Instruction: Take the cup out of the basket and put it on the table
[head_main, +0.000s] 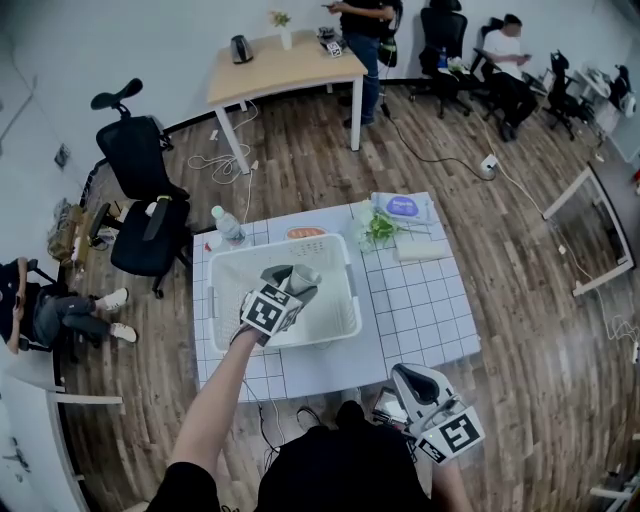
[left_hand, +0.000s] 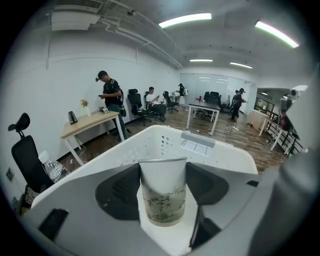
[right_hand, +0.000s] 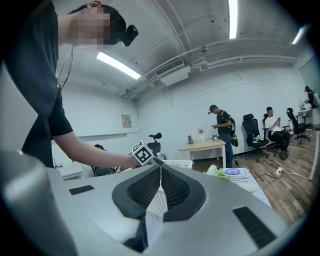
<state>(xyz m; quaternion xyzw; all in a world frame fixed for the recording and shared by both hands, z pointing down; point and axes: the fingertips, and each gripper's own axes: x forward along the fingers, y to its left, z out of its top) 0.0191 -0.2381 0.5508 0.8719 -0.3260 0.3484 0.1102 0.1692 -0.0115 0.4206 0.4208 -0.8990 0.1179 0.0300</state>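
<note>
White plastic walls ring your left gripper (head_main: 298, 277) in the head view. It reaches down inside the basket (head_main: 342, 322), which sits on the left half of the table (head_main: 420, 310). From up here the cup is mostly hidden under the gripper body, so I can't pick it out cleanly. Your right gripper (head_main: 403, 373) hangs off the table's near edge, well apart from the basket.

In the left gripper view, there it is. The paper cup (left_hand: 163, 192) with the leaf print stands upright between the jaws. The jaws are spread wide and pinching its sides, and the basket's far wall rises just behind it. I can't tell whether the base is on the basket floor or already off it.

My read is that the lift-out is the step in hand. Raise the cup straight up until its base clears the rim, and only then carry it sideways. Go gentle on the squeeze, because a paper wall will likely buckle. Stay level so the cup doesn't tip.

The right gripper view shows those jaws pressed together on nothing. The bare grid to the right of the basket looks like the best landing spot. Stay short of the green plant (head_main: 380, 228) at the far edge.
</note>
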